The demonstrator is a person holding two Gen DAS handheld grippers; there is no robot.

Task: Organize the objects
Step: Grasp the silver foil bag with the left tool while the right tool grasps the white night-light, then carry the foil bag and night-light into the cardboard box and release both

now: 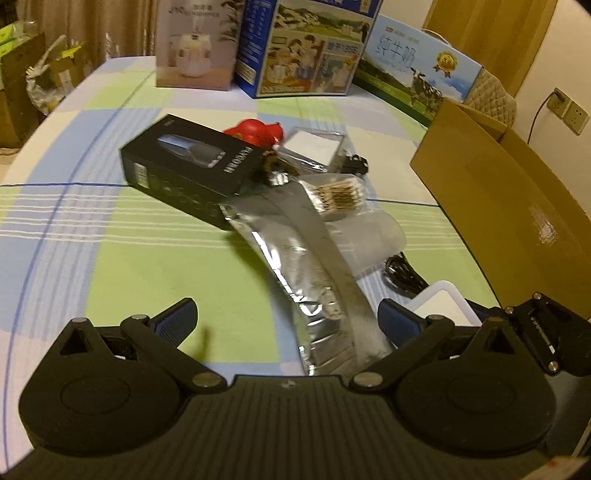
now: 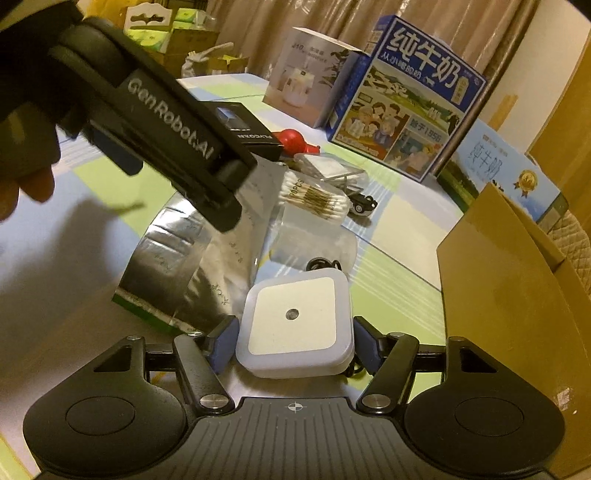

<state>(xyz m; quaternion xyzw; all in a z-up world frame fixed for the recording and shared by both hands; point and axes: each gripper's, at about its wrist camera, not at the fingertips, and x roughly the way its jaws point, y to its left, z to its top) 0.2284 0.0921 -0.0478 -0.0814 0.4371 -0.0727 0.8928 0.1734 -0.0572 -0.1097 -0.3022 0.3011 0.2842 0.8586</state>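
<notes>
Cardboard box (image 2: 517,280): contents hidden | right gripper (image 2: 293,339): straddles night light (image 2: 295,325) | left gripper (image 1: 286,321): wide

A home room: a desk (image 1: 110,206) under a checked green-and-blue cloth, milk cartons (image 2: 402,110) stacked along it, beige curtains (image 2: 295,22) behind, a quilted chair back (image 1: 491,92), and a wall socket (image 1: 569,110).

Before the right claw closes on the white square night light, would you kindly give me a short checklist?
1. White night light between the right claw fingers: ok.
2. Pads pressing on it: cannot tell.
3. Silver foil bag clear of the grip: ok.
4. Left claw open, holding nothing: ok.
5. Left claw clear of the right: ok.
6. Cardboard box open to receive: cannot tell.
</notes>
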